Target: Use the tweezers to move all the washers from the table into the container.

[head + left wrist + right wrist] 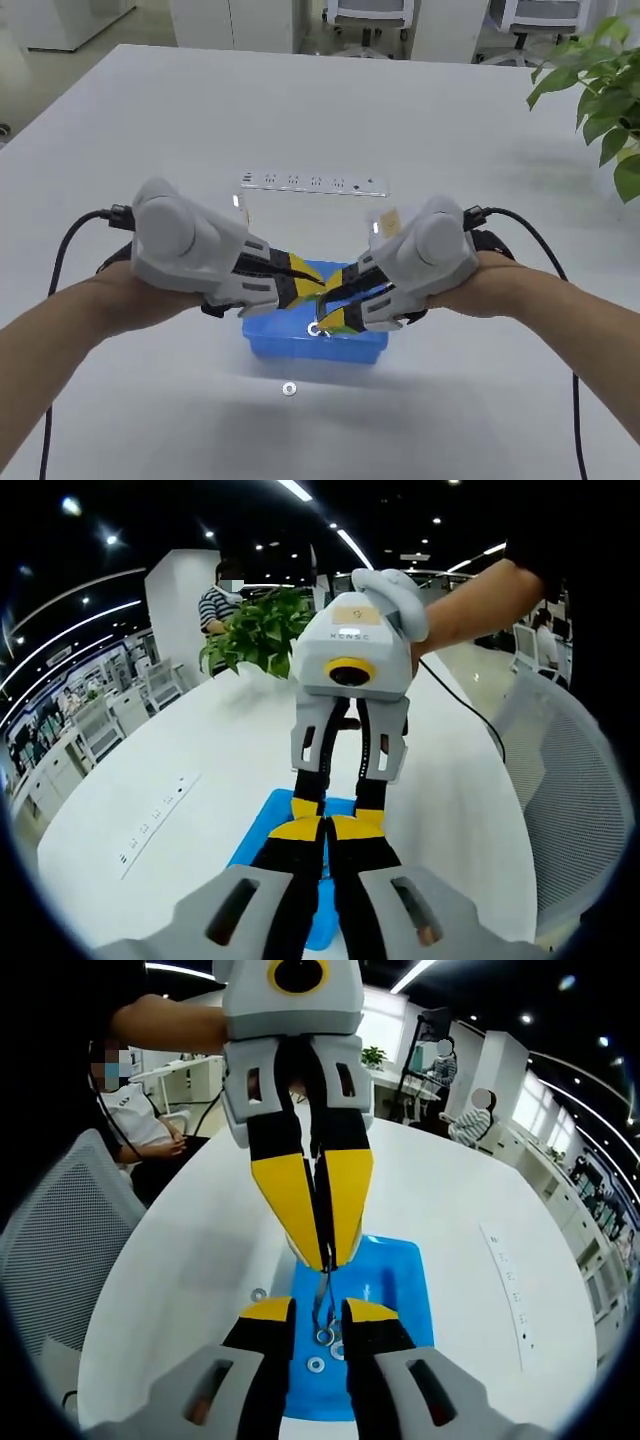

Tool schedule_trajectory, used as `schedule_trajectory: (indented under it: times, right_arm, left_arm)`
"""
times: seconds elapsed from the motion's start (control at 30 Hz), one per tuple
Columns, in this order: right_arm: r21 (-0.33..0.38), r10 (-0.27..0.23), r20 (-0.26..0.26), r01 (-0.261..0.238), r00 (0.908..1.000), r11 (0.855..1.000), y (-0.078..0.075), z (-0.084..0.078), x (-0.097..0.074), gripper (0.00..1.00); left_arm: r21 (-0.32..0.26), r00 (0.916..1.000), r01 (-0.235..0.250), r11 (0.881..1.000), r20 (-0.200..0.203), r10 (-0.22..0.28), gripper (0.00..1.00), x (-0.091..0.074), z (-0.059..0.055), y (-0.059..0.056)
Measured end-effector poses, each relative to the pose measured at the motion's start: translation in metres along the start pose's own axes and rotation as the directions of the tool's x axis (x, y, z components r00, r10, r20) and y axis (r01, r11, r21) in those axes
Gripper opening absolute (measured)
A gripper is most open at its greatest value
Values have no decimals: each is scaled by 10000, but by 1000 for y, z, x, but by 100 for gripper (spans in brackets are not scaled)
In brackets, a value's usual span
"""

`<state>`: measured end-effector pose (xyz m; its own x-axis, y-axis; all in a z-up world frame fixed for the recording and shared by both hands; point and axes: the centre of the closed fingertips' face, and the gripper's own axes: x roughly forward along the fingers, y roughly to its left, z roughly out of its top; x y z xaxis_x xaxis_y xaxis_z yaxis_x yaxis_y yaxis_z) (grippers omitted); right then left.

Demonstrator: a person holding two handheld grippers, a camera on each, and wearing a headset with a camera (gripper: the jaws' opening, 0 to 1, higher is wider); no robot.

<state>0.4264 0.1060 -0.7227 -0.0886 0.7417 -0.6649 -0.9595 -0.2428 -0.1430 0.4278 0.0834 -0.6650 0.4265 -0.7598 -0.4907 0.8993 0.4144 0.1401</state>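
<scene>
White tabletop (320, 110) spans the head view; leafy plant (600, 90) at its far right edge. Both forearms reach in from the near corners; left hand (140, 295) and right hand (490, 285) each wrap a grey gripper body, wrists turned inward so the two tools meet nose to nose over the middle. Left gripper (325, 1257) tilts down toward the other; its yellow-tipped jaws are clenched on the tweezers (322, 1295), plain in the right gripper view. Right gripper (320, 1312) comes in low from the opposite side; its jaws are parted, one either side of the tweezers' thin legs, with no contact that I can make out. Blue container (300, 345) sits on the tabletop directly under the meeting jaws; white power strip (312, 183) lies well beyond it. Tweezers point down into the container. Three washers (316, 1365) lie on the container floor, one close under the tweezer tips, pinched or not I cannot tell; one more washer (289, 388) lies on the tabletop just in front of the container.
</scene>
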Motion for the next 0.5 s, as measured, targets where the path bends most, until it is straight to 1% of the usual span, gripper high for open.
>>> schedule_trajectory:
  times: [0.33, 0.43, 0.5]
  right_arm:
    - [344, -316, 230, 308, 9992, 9989, 0, 7, -11, 32]
    - [413, -417, 191, 409, 9989, 9983, 0, 8, -14, 36]
    - [496, -535, 224, 523, 9983, 9974, 1, 8, -18, 38]
  left_arm:
    - [-158, 9998, -175, 9997, 107, 177, 5, -12, 10, 1]
    - [-241, 9996, -216, 9995, 168, 221, 5, -16, 14, 1]
    - [-205, 9995, -292, 9994, 118, 294, 5, -19, 15, 2]
